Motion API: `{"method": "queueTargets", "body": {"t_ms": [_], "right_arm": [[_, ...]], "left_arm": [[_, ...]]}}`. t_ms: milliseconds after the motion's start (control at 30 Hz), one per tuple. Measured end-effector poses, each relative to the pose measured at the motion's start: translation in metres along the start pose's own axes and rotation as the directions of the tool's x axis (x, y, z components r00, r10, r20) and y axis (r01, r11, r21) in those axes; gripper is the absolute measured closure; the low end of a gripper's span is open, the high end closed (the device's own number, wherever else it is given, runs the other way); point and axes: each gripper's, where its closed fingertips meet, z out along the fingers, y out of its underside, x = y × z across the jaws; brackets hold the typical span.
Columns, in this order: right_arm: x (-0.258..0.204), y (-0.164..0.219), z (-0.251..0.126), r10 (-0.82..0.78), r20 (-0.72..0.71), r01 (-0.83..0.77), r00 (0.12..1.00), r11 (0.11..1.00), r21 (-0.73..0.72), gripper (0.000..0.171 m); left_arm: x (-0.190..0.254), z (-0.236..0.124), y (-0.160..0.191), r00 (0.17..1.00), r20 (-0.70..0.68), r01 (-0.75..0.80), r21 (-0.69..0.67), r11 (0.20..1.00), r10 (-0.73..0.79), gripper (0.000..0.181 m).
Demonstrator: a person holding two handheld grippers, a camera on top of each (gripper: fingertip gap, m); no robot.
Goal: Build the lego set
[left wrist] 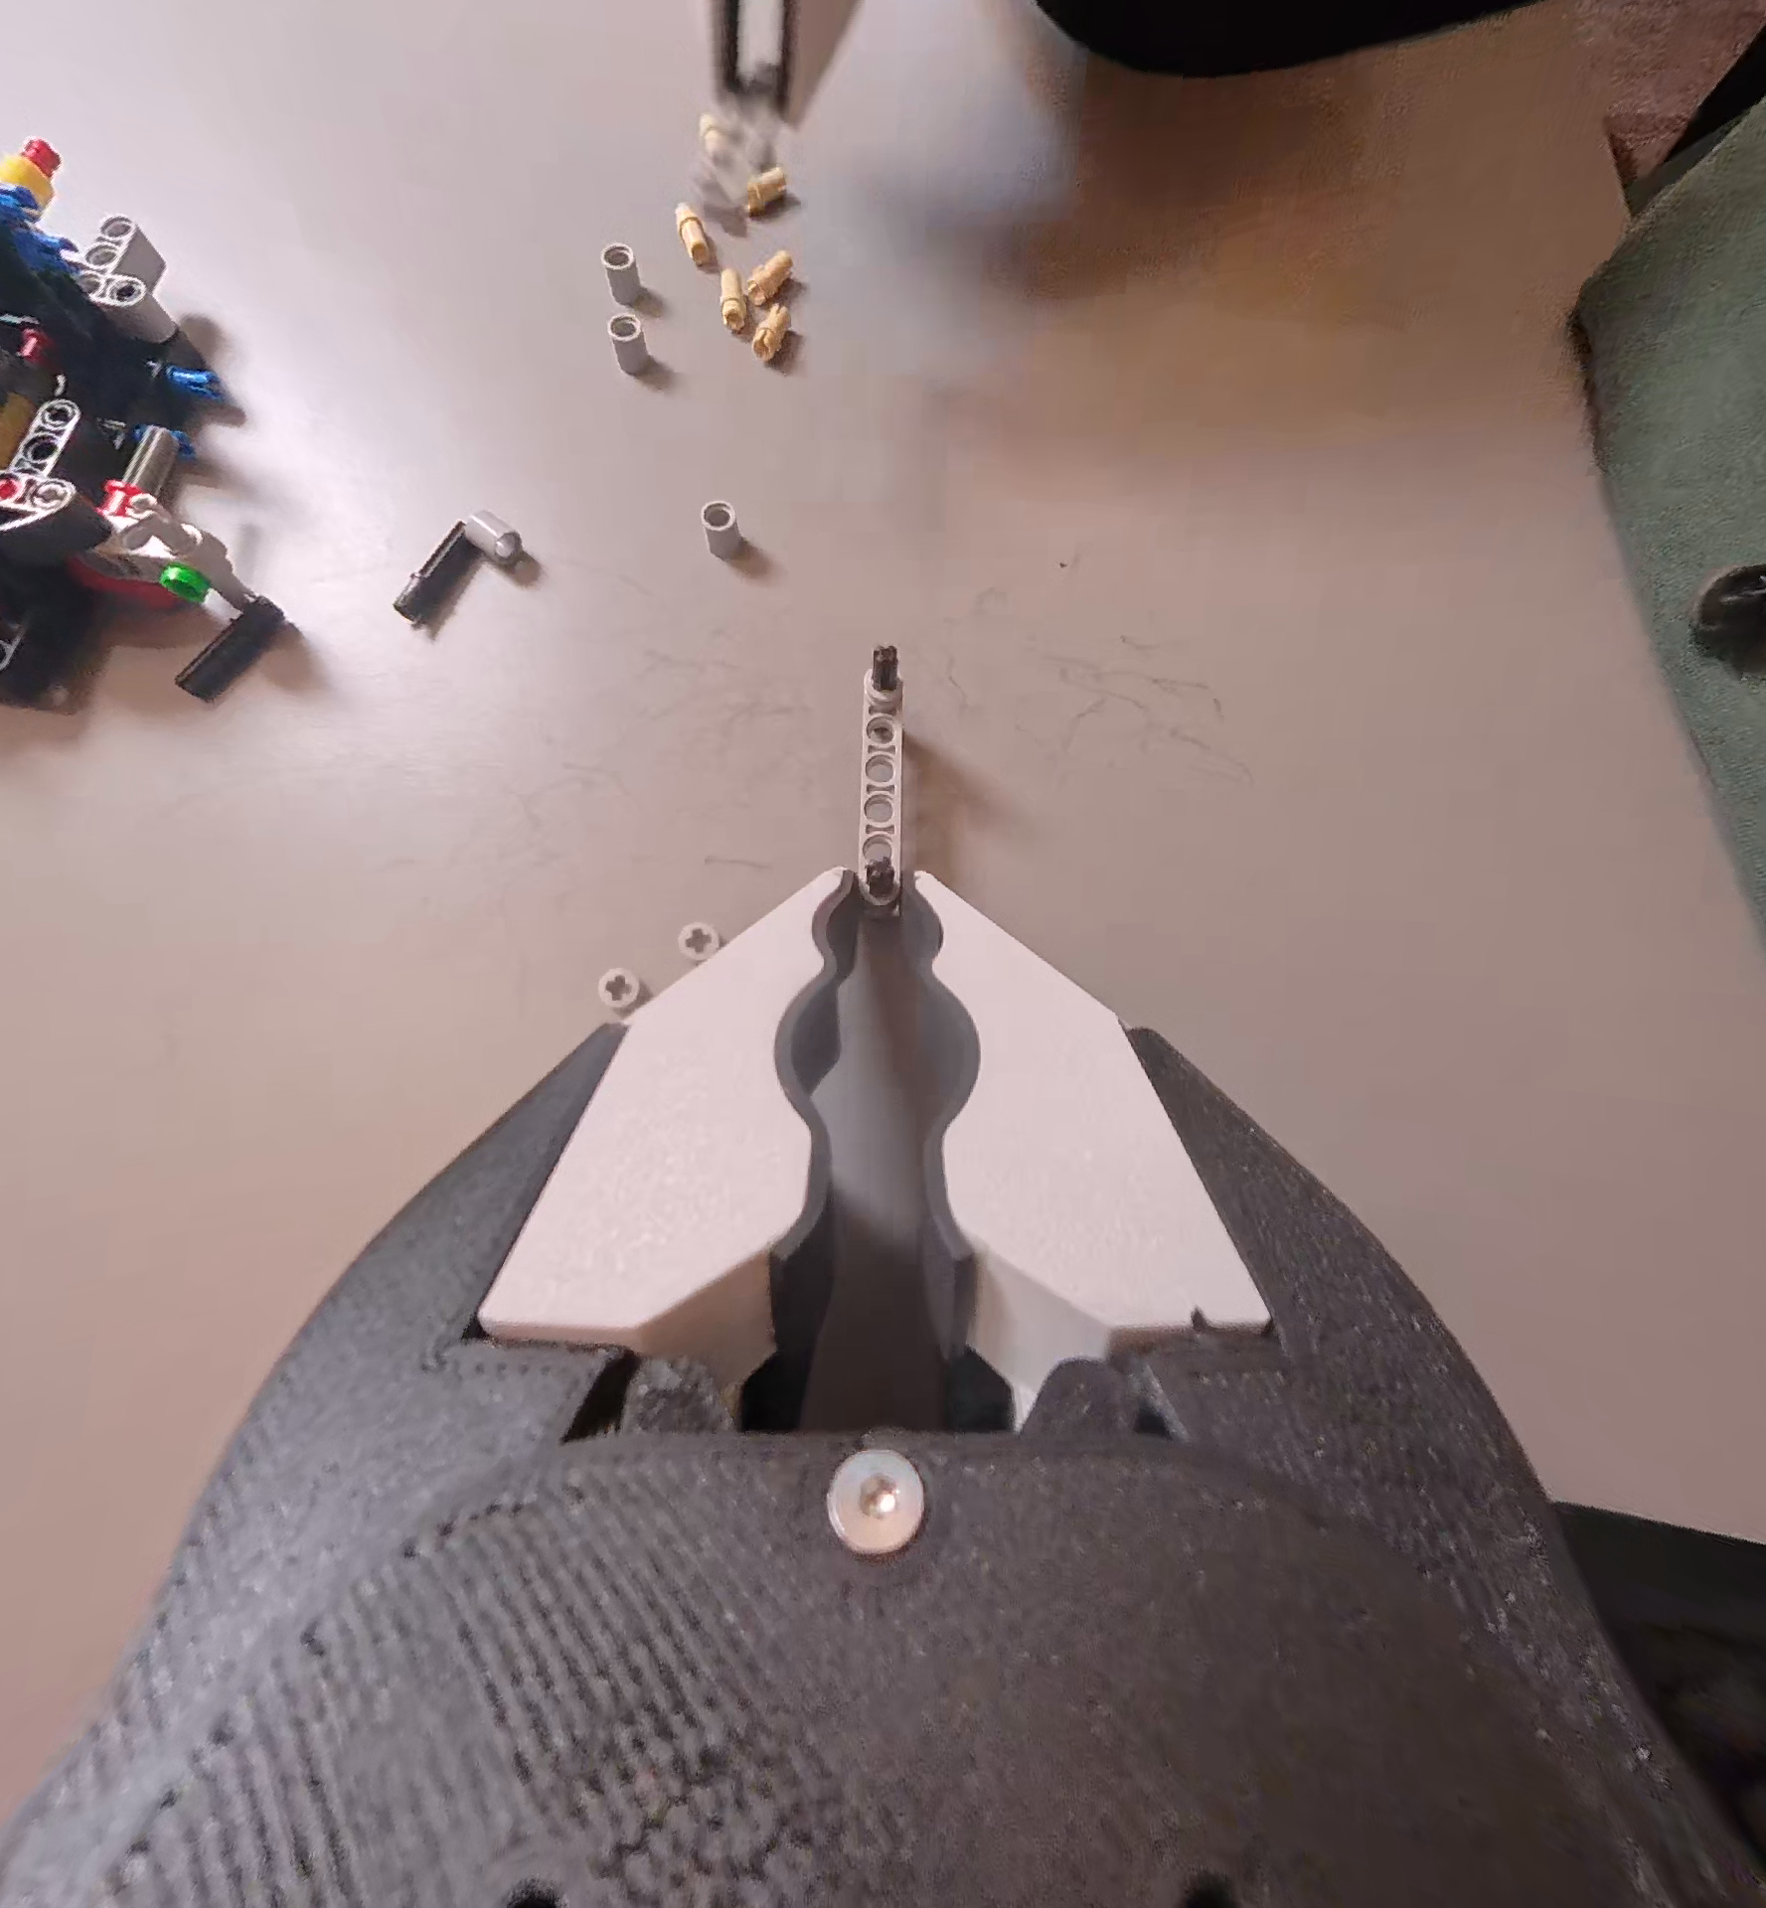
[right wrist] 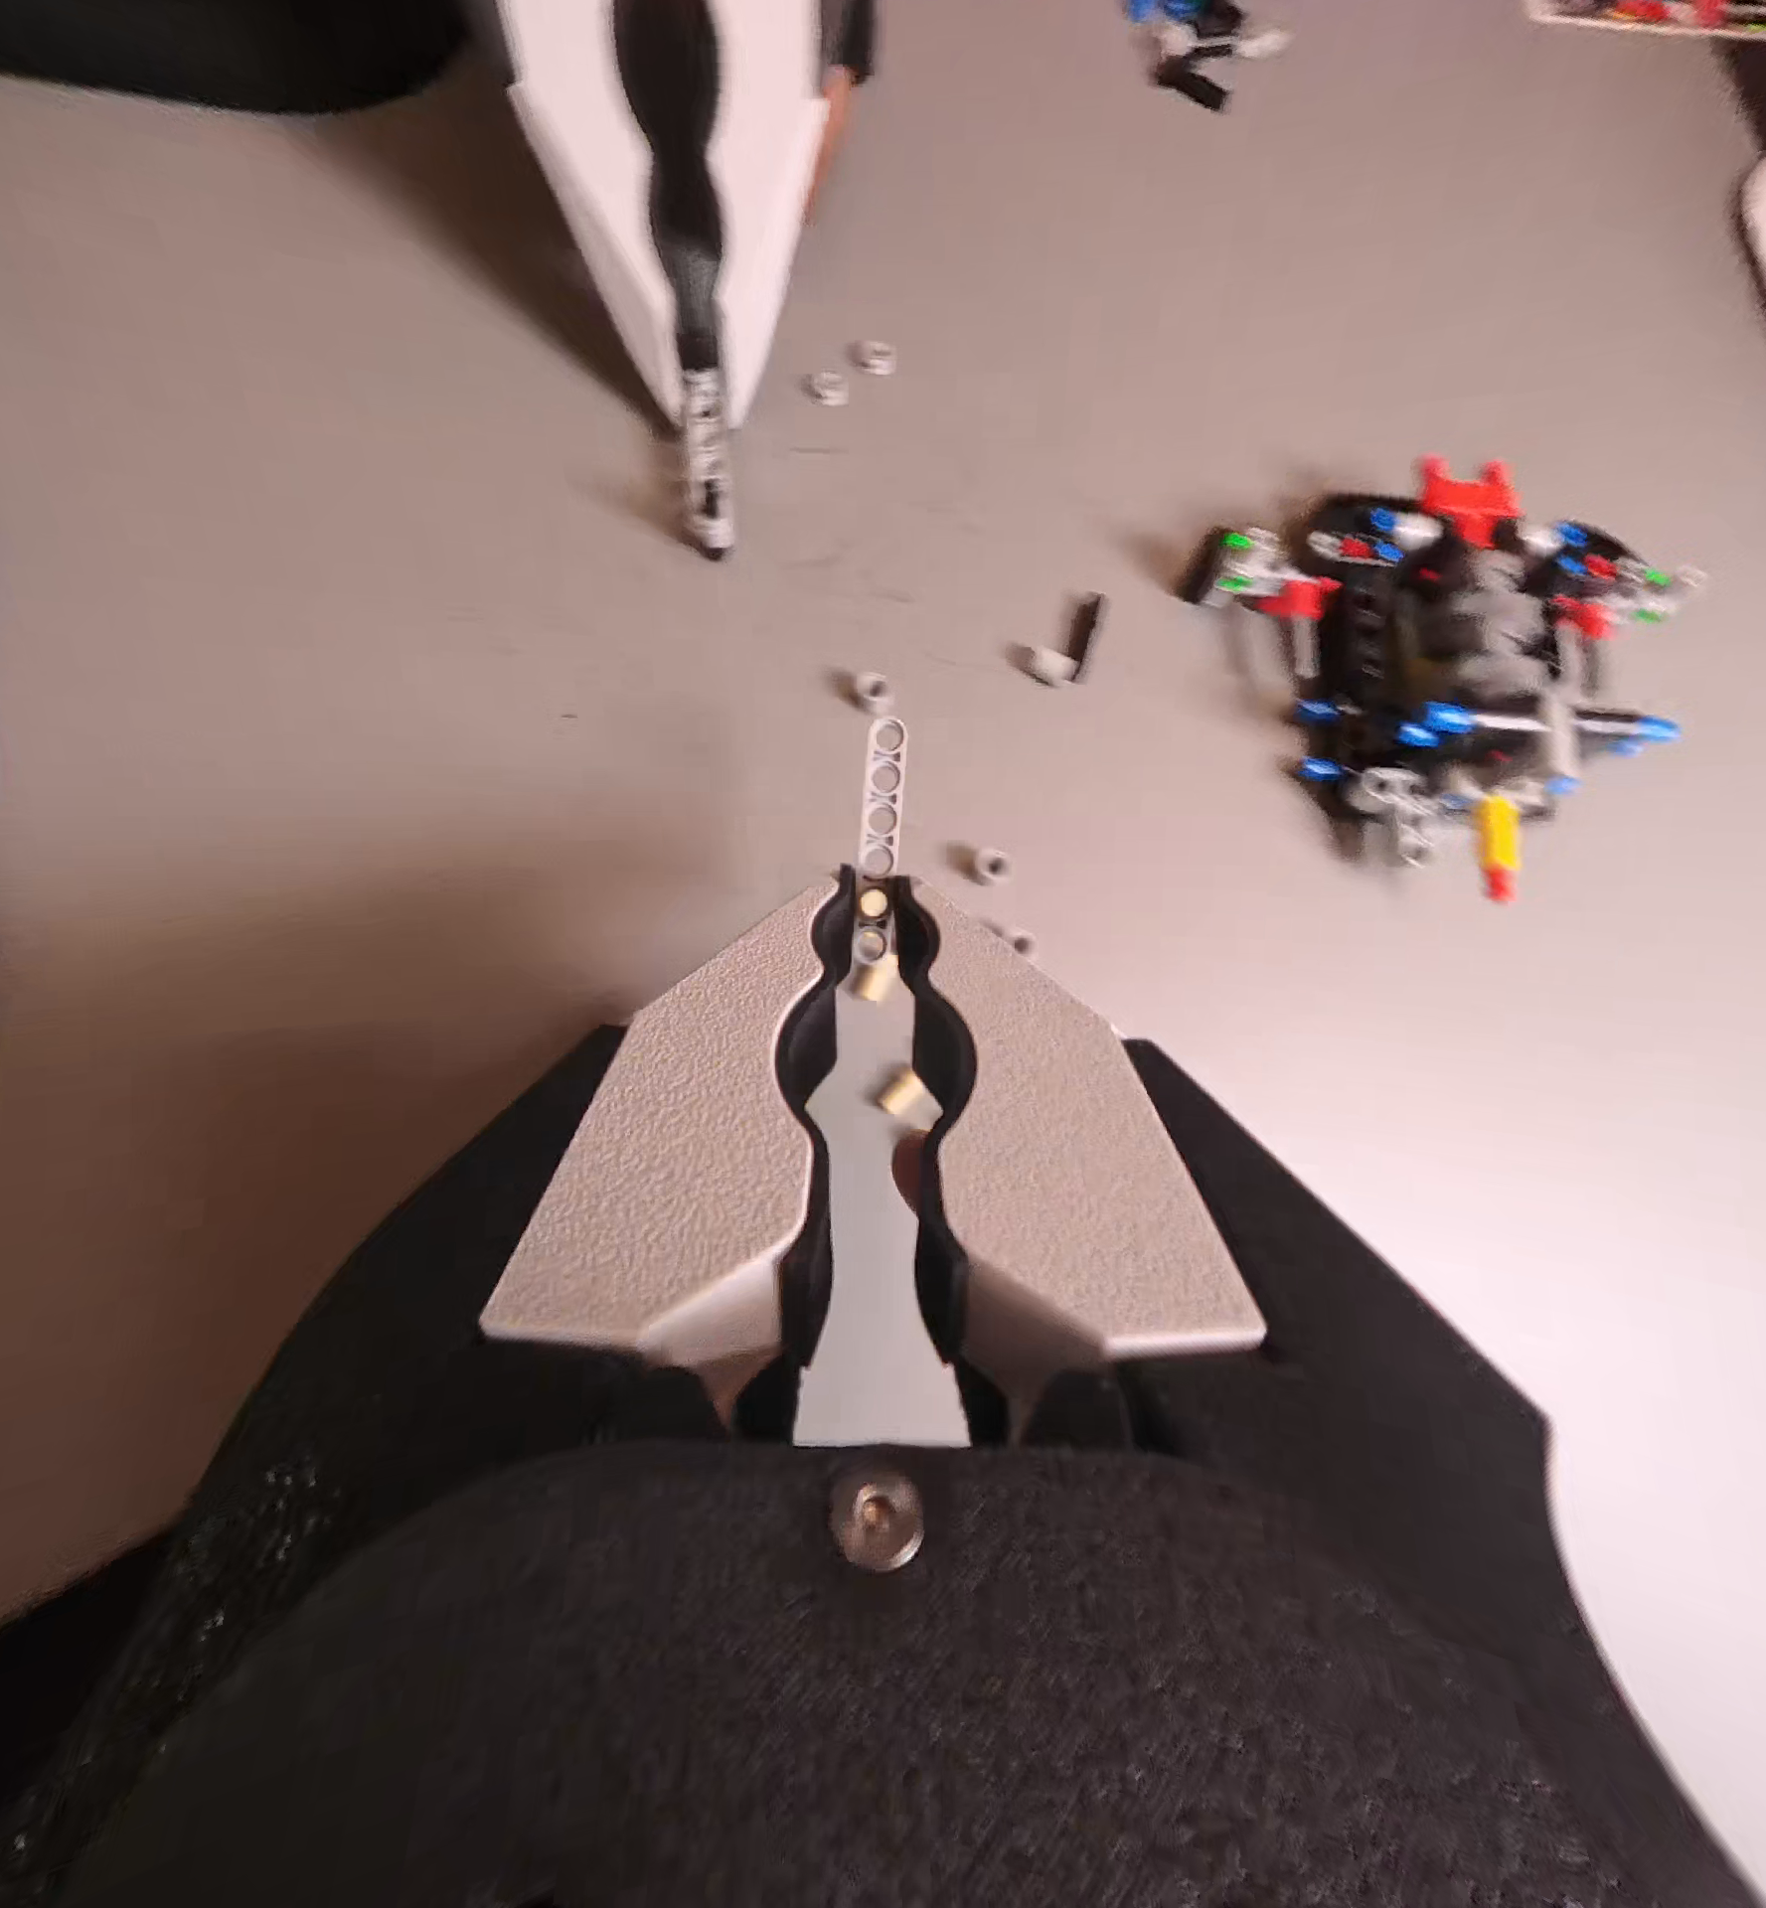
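Over the beige table (left wrist: 1271, 516), both grippers are pinching a grey holed beam each.

Left gripper (left wrist: 880, 896) is clamped on the near end of a light grey beam (left wrist: 880, 769) with a black pin at each end, sticking out toward 12 o'clock. Half-built model (left wrist: 32, 444) sits at about 10 o'clock, tan pins (left wrist: 754, 279) and grey bushes (left wrist: 622, 271) up at 12. Right gripper (right wrist: 873, 893) is squeezed on its own grey beam (right wrist: 884, 795), which has a tan pin in a hole between the tips; in that blurry view the model (right wrist: 1446, 661) is at 2 o'clock and the left gripper at 11.
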Motion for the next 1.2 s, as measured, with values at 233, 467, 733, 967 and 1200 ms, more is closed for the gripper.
{"method": "queueTargets", "body": {"t_ms": [233,467,733,967,1200], "right_arm": [[-0.043,0.0,0.036,-0.099,0.111,0.11,0.989,0.989,-0.101,0.167],[-0.036,-0.003,0.047,-0.06,0.077,0.068,0.995,0.991,-0.111,0.166],[0.041,-0.032,0.035,0.116,-0.096,-0.117,0.989,0.993,0.002,0.162],[0.056,-0.028,0.082,0.146,-0.042,-0.15,0.988,0.977,-0.15,0.162],[0.043,-0.056,0.078,-0.038,-0.006,0.037,0.999,0.998,-0.051,0.169]], "left_arm": [[0.007,-0.022,0.004,1.0,0.003,0.013,0.007,1.0,-0.013,0.176],[-0.004,-0.031,0.025,0.996,0.069,0.062,-0.033,0.998,-0.059,0.176],[-0.008,-0.036,0.021,0.995,0.082,0.053,-0.007,0.999,-0.052,0.161],[-0.031,-0.066,-0.017,0.968,0.232,0.042,0.241,0.97,-0.1,0.162],[-0.042,-0.055,-0.032,0.942,0.299,0.054,0.304,0.951,-0.149,0.169]]}}
